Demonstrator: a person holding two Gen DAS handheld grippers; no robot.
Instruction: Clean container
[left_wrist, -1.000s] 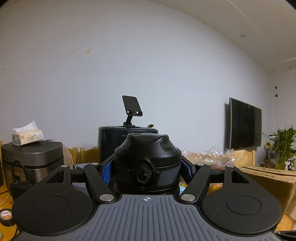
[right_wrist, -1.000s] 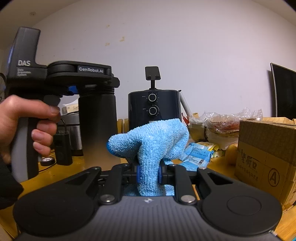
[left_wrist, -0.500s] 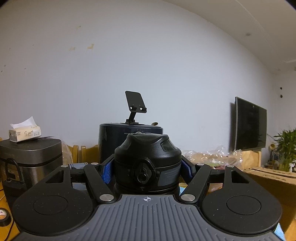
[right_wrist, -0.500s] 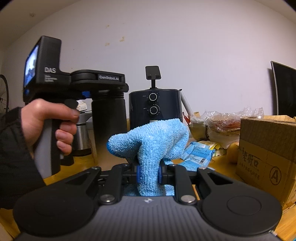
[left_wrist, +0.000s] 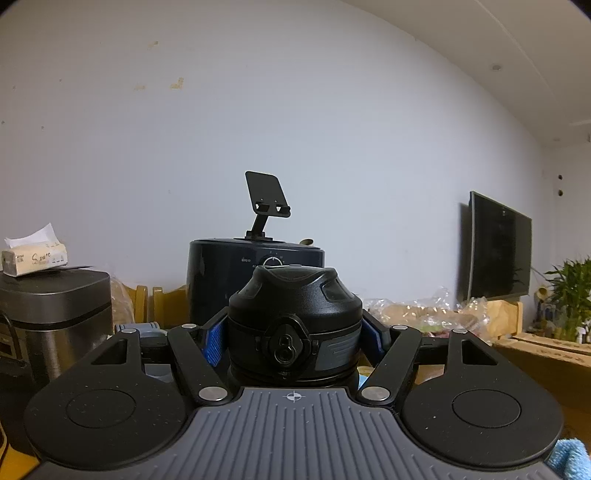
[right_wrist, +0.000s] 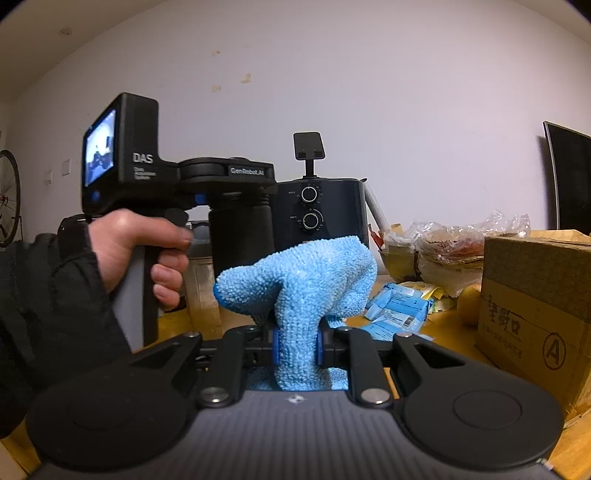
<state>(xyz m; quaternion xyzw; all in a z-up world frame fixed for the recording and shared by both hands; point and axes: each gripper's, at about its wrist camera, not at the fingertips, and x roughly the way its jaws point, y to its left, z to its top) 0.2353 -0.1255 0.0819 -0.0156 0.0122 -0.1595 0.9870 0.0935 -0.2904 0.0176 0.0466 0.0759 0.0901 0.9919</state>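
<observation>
The black bottle (left_wrist: 293, 325) is sitting upright between the left tongs (left_wrist: 293, 338), whose blue pads are clamping its capped neck, above the counter (right_wrist: 448, 323). The right tongs (right_wrist: 297, 347) are pinching a blue cloth (right_wrist: 299, 280) nearly closed. The left handle is reading "DAS" and "GenRobot.AI"; a box (right_wrist: 535, 295) is showing a circled "A".
</observation>
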